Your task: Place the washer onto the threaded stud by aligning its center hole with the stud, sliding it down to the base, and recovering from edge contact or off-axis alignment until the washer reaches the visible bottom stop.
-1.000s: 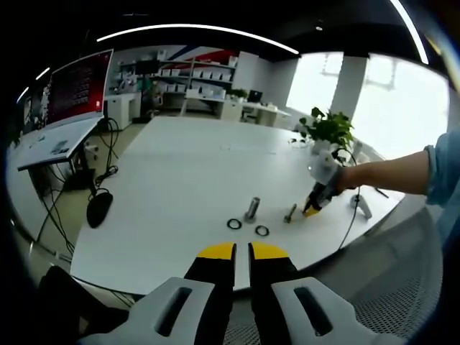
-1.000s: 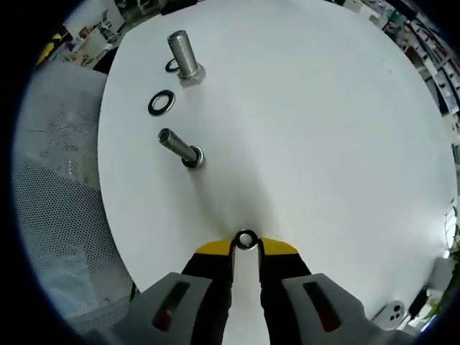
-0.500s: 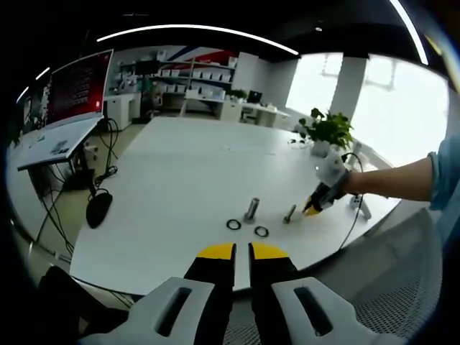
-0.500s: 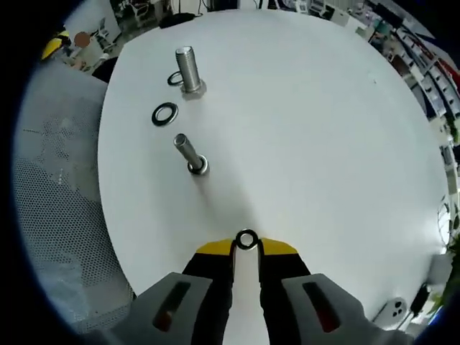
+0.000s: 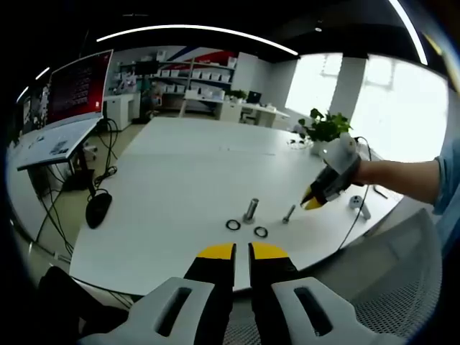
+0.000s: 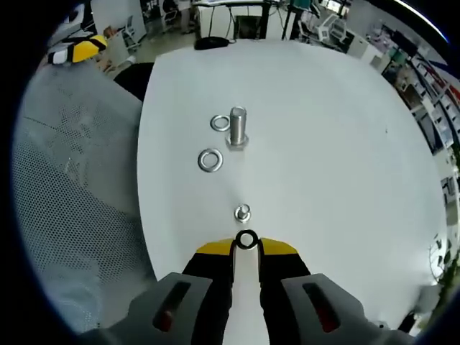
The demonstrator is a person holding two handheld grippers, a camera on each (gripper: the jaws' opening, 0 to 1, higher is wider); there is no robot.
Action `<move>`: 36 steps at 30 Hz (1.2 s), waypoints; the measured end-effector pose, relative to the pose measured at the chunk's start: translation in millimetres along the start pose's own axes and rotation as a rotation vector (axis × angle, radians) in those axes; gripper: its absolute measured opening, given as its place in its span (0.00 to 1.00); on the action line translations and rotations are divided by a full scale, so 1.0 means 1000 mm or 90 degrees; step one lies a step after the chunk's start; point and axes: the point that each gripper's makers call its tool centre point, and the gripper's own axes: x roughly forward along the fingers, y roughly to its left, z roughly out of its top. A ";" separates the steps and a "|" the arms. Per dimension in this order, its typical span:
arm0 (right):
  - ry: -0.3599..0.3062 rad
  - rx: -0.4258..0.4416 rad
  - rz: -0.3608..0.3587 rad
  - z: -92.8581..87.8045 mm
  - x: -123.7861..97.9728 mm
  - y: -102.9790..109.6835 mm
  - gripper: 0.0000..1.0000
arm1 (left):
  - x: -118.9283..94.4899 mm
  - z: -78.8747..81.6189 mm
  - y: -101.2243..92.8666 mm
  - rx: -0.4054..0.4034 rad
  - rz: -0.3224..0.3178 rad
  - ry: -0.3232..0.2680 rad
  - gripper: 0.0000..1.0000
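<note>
In the right gripper view my right gripper (image 6: 246,247) is shut on a small metal washer (image 6: 246,239), held on edge between the yellow tips. Just beyond it the thin threaded stud (image 6: 243,213) stands on the white table (image 6: 323,144), seen almost end-on. Farther off is a thicker stud (image 6: 238,128) with two loose washers (image 6: 209,159) beside it. In the left gripper view the right gripper (image 5: 315,201) hovers above and right of the thin stud (image 5: 289,213). My left gripper (image 5: 242,251) is shut with nothing in it, back from the table's near edge.
A mesh chair (image 6: 72,187) sits beside the table edge. A potted plant (image 5: 327,129) and a small grey object (image 5: 357,205) with a cable are near the far right edge. A black mouse (image 5: 99,207) hangs at the left; a monitor (image 5: 79,86) stands behind.
The right gripper has lifted with the washer and swung over the thin stud, which now looks nearly end-on instead of side-on. The left gripper has not moved.
</note>
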 end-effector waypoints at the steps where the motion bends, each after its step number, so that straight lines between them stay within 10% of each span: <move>1: -0.005 -0.002 -0.001 0.004 -0.002 0.001 0.13 | 0.000 0.000 0.000 0.000 0.000 0.000 0.04; 36: 0.075 -0.087 0.009 0.007 0.032 -0.001 0.13 | 0.000 -0.001 0.000 0.003 0.002 0.002 0.04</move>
